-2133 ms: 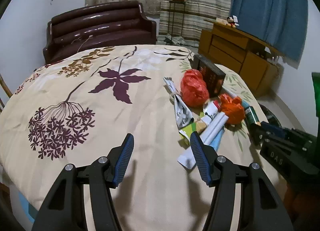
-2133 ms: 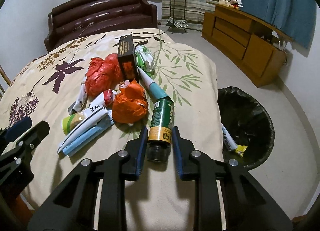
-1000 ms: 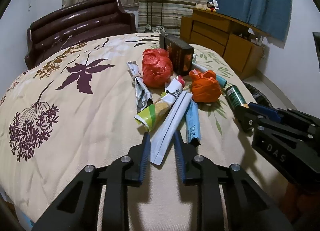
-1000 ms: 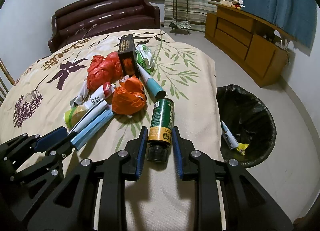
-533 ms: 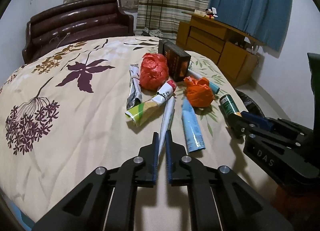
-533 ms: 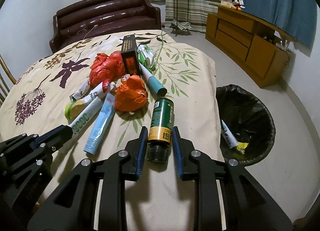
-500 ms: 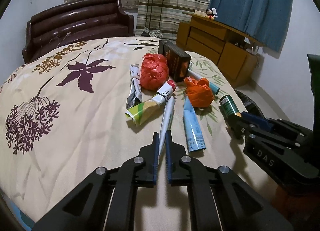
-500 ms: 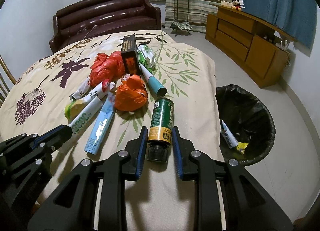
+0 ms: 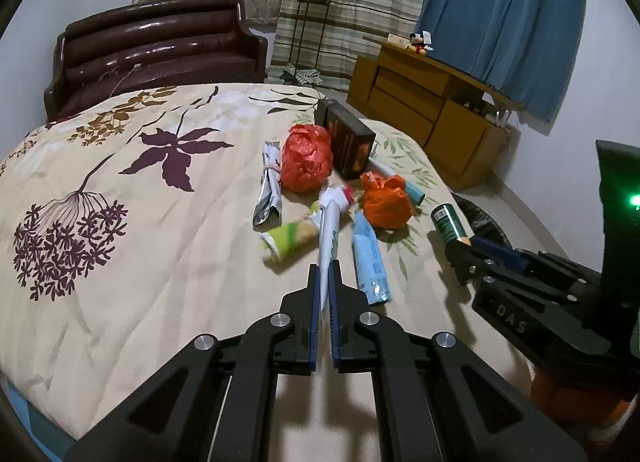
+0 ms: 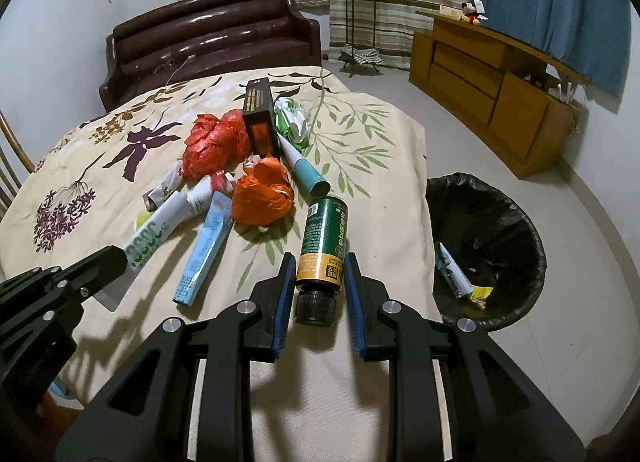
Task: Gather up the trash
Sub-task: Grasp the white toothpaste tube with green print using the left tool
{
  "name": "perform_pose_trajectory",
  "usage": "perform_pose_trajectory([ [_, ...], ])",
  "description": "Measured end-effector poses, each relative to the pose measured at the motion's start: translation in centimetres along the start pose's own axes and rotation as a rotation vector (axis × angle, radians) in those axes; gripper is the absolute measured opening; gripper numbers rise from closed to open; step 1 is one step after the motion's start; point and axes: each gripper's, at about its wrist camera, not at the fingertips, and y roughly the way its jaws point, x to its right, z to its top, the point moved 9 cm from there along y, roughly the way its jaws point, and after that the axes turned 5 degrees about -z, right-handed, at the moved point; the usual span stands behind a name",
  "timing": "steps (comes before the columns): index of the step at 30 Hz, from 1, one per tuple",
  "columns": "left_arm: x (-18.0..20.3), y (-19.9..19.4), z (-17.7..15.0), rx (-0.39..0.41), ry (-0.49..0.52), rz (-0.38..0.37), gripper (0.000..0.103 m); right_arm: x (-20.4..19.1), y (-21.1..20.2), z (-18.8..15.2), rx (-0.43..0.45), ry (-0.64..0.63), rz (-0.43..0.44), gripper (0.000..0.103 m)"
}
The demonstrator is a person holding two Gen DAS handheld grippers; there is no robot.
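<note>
We see the white toothpaste tube pinched in our left gripper, near the bed's front edge. Our right gripper clamps the green bottle (cap toward us) by the edge nearest the bin.

Left gripper: two black skeletal plastic fingers with triangular cut-outs, each lined on its inner face with a ribbed blue pad, fastened with round silver screws. Right gripper: identical black construction, blue pads, silver screws. Its housing carries raised "DAS" lettering and a green indicator light.
</note>
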Motion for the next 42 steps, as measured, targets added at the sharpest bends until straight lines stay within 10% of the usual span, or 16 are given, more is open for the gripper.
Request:
perform_pose_trajectory([
  [21,-0.9,1.1,-0.9,-0.044,-0.010,0.025,0.005,-0.2,0.2,-0.1,-0.004,-0.004,0.007,0.024],
  [30,-1.3,1.9,-1.5,-0.068,-0.030,0.047,0.030,-0.1,0.6,-0.5,-0.014,0.001,0.013,0.024],
  [42,0.1,2.7,-1.7,-0.079,0.055,0.067,0.028,-0.1,0.9,-0.7,-0.023,0.003,0.019,0.024],
])
